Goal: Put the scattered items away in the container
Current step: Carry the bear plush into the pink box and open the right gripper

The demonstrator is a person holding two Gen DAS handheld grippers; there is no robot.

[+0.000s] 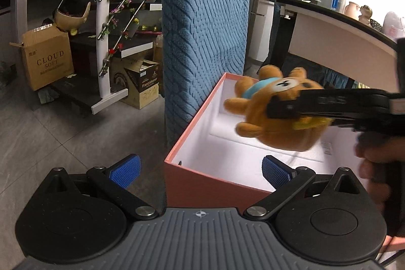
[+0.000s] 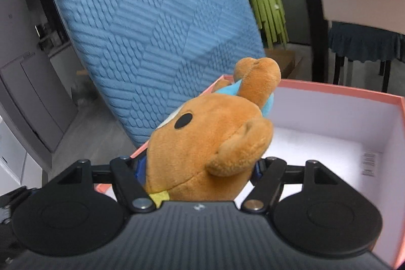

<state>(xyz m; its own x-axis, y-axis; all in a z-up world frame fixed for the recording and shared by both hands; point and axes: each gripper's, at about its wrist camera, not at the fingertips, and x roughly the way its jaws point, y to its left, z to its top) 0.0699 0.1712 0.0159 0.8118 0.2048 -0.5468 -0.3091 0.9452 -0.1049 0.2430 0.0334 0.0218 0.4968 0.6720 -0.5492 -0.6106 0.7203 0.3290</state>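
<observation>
An orange plush bear (image 1: 276, 123) with a blue bib hangs over the open pink box (image 1: 210, 181), whose inside is white and holds nothing that I can see. My right gripper (image 1: 281, 111) reaches in from the right and is shut on the bear's head. In the right wrist view the bear (image 2: 210, 141) fills the space between the fingers of the right gripper (image 2: 197, 168), above the near left corner of the box (image 2: 329, 89). My left gripper (image 1: 200, 170) stands open in front of the box's near wall, its blue pads (image 1: 124, 170) holding nothing.
A tall blue textured cushion (image 1: 202, 29) stands upright just behind the box. A person's hand (image 1: 372, 168) holds the right gripper. Cardboard boxes (image 1: 48, 60) and a staircase are at the left, a white table (image 1: 341, 32) at the right, green stools (image 2: 265, 4) beyond.
</observation>
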